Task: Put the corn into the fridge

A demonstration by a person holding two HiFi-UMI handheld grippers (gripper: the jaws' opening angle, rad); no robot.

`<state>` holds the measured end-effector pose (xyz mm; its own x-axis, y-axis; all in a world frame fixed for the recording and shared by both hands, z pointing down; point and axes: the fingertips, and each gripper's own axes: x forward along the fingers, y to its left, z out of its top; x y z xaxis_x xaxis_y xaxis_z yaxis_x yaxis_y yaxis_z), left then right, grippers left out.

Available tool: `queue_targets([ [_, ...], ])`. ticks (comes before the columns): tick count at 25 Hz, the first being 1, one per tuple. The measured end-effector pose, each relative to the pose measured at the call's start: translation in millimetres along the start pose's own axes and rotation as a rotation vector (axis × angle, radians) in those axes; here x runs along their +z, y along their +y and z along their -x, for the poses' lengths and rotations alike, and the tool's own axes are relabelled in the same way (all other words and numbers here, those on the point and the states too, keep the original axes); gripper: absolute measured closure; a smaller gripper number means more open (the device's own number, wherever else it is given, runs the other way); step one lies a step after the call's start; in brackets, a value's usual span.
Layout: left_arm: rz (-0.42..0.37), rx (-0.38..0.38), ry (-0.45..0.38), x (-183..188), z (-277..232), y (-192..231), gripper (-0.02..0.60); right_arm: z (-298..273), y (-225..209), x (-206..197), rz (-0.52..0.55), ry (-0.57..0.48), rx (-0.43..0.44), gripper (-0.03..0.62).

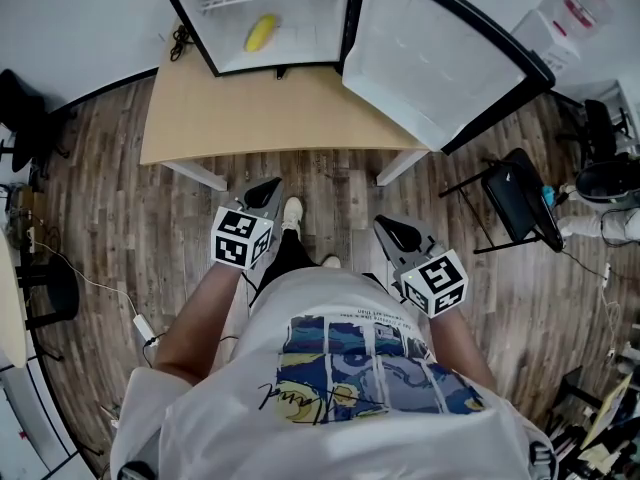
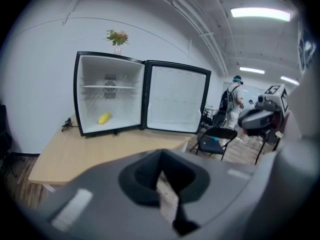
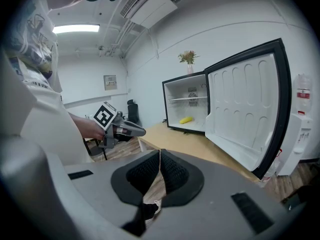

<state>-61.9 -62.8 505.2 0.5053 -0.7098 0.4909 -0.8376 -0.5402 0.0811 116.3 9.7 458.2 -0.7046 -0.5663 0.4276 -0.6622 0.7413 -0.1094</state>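
Observation:
The yellow corn [image 1: 261, 33] lies on the floor of the open mini fridge [image 1: 215, 28], which stands on a wooden table [image 1: 250, 118]. The fridge door [image 1: 430, 58] is swung wide to the right. Both grippers hang in front of the table, well short of the fridge. My left gripper [image 1: 269, 185] is shut and holds nothing; its view shows the corn [image 2: 103, 118] far ahead beyond the closed jaws [image 2: 161, 173]. My right gripper [image 1: 384, 225] is shut too, pads meeting [image 3: 160, 156], empty. Its view shows the corn [image 3: 186, 120] and the left gripper [image 3: 139, 131].
A black folding chair [image 1: 520, 203] stands to the right of the table on the wood floor. A white dispenser [image 1: 572, 13] is at the far right. A person [image 2: 233, 101] stands in the background. A plant [image 2: 117, 37] sits on the fridge top.

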Motion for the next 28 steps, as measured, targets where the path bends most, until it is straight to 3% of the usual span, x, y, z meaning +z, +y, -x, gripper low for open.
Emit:
queue_targets([
  [5, 0.011, -0.004, 0.003, 1.6, -4.6, -0.9, 0.574, 0.5, -2.4, -1.5, 0.002, 0.006, 0.001, 0.579],
  [11, -0.059, 0.009, 0.034, -4.3, -7.0, -1.3, 0.572, -1.4, -3.8, -2.4, 0.007, 0.008, 0.002, 0.58],
  [28, -0.042, 0.019, 0.059, 0.5, -35.9, 20.1, 0.572, -17.0, -32.4, 0.0, 0.004, 0.028, -0.018, 0.582],
])
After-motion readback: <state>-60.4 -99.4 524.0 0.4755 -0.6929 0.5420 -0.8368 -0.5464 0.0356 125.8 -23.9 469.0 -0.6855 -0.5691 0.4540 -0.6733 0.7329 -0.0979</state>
